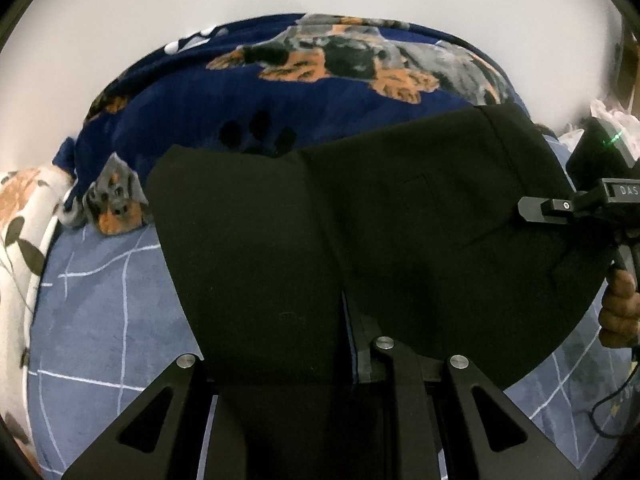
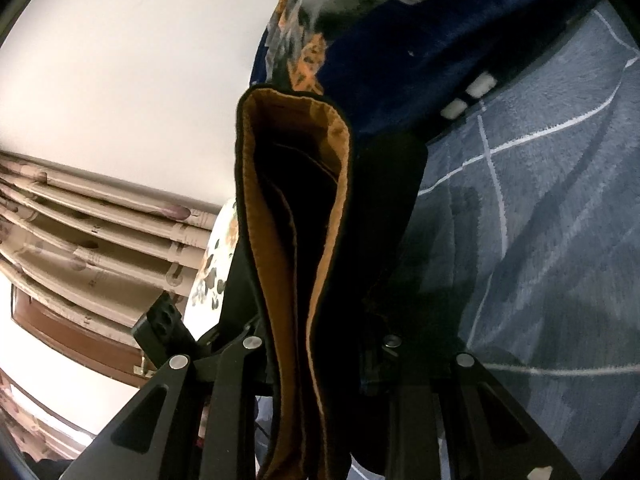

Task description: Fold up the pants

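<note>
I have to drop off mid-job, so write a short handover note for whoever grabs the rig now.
Left gripper: jaws shut on the black pants, at the near edge.
Right gripper: jaws shut on the pants' open end, tan lining showing.
The pants hang lifted between both grippers over the blue checked bedspread; the dog-print blanket lies behind.
Done: one fold seems made.
Left: lay down, finish folding, release.

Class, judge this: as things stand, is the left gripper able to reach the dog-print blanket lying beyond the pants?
Probably not: the left gripper appears shut on the black pants, which hang between it and the dog-print blanket.
</note>
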Motion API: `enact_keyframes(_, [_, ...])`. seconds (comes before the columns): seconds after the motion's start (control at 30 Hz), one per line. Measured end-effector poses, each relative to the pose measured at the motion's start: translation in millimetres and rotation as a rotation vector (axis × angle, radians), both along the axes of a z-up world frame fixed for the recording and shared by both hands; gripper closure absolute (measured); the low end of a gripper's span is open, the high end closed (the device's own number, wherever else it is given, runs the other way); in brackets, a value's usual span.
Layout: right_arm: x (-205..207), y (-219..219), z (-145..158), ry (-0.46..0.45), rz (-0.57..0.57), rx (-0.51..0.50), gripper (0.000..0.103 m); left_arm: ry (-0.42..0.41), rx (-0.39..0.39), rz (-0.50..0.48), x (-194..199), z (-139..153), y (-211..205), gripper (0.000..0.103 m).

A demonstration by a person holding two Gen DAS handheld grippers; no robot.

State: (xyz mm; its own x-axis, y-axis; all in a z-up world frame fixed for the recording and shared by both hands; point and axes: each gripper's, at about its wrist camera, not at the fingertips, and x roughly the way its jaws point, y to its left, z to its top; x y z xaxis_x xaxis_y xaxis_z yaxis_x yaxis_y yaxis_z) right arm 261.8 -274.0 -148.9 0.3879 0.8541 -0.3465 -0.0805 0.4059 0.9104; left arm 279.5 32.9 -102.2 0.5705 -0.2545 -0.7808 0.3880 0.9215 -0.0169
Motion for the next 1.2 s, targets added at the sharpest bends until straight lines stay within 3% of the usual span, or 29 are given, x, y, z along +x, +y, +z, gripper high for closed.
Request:
enact_keyframes(0.37, [12,5,-17,0.038,-0.020,-0.011,0.080,0.053,-0.068,0.080,8,-23,19,0.069])
enact_keyframes(0.53, [13,3,-23,0.038,-0.022,-0.026,0.080,0.031,-0.064,0.094,6,-31,22,0.059])
enact_keyframes(0.77, [14,8,-24,0.035,-0.020,-0.081,0.080,-0.005,-0.089,0.128,0,-40,30,0.047])
enact_keyframes(0.9, [15,14,-22,0.022,-0.019,-0.118,0.080,-0.022,-0.091,0.134,-1,-41,30,0.045])
enact_keyframes(1.2, [10,20,-16,-0.039,-0.044,-0.271,0.076,-0.037,-0.072,0.177,-1,-42,32,0.032])
